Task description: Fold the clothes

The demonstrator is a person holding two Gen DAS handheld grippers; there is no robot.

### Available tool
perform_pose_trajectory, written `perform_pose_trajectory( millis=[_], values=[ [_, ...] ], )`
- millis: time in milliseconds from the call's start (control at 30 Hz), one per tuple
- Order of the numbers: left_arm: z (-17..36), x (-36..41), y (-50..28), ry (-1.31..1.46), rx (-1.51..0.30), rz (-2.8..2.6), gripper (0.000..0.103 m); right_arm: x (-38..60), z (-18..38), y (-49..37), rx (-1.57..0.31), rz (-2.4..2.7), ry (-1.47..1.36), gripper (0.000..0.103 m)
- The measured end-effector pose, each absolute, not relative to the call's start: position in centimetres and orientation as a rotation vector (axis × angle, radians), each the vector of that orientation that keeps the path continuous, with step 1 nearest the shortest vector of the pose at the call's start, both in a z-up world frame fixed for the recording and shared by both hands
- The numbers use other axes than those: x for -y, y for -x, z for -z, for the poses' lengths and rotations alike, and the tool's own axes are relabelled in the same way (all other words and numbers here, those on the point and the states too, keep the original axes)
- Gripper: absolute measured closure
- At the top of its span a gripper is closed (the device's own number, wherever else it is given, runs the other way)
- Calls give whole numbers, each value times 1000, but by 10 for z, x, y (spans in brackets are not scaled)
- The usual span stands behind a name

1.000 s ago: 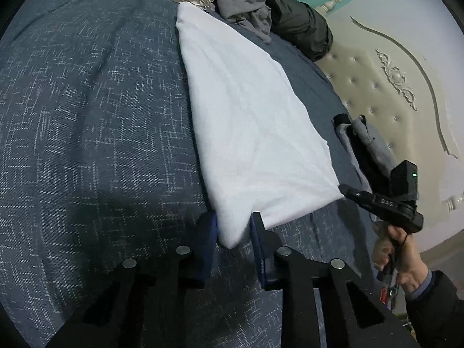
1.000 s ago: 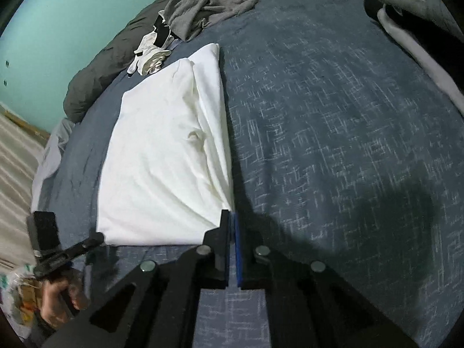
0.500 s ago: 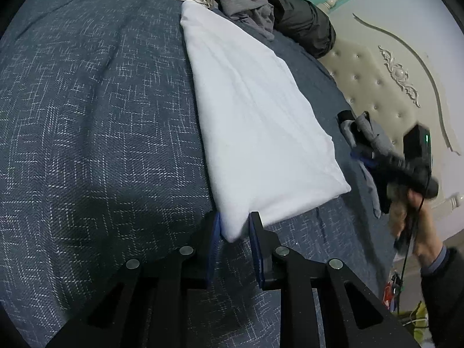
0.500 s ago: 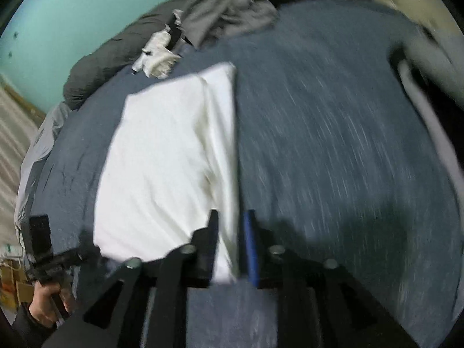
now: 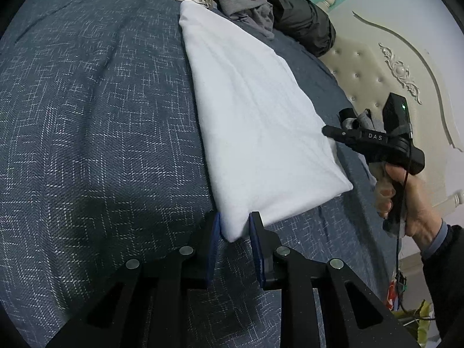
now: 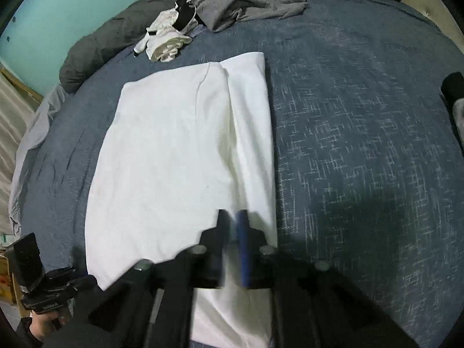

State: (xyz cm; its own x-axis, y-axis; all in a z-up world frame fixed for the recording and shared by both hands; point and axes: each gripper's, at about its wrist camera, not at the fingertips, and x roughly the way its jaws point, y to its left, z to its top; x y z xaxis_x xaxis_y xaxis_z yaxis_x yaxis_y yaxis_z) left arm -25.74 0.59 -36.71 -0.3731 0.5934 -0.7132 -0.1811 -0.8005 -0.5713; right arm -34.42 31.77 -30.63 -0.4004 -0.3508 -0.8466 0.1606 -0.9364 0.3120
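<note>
**Position.** The white garment (image 5: 261, 133) lay flat on the bed (image 5: 87, 116), folded into a long panel, with an unfolded pile (image 5: 246, 0) beyond its far end. In the right wrist view a lengthwise overlap ran down the panel near its right edge.

**Grippers.** The left hand-held gripper (image 5: 234, 220) was grasping the near left corner, the thick fold filling the gap between both pads. The right hand-held gripper (image 6: 232, 217) was clenched almost fully and hung over the near right part of the panel. That view was blurred, and no cloth could be confirmed between its jaws.

**Judgement.** The step in hand appeared to be a crosswise fold, near end carried to far end, with only one corner secured.

**Recommendation.**
- Take the near right corner through all layers, level with the left grip.
- Lift both corners together and evenly so the overlap does not slide open.
- Lay the near edge square on the far edge, short of the pile.
</note>
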Motion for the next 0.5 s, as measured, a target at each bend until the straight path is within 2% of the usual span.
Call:
perform_pose_trajectory(
  millis=[233,367,467,500],
  values=[
    [367,-5,258,1385,563,-2193,79,-337,315,345,486,2389,-1482,99],
    [367,-4,258,1388,568,-2191,79,-341,309,339,537,2393,-1455,96],
    [367,-4,258,1389,569,-2189,79,-339,306,332,493,2358,-1467,85],
    [367,-4,258,1389,569,-2189,79,-337,306,331,468,2353,-1476,85]
  ],
)
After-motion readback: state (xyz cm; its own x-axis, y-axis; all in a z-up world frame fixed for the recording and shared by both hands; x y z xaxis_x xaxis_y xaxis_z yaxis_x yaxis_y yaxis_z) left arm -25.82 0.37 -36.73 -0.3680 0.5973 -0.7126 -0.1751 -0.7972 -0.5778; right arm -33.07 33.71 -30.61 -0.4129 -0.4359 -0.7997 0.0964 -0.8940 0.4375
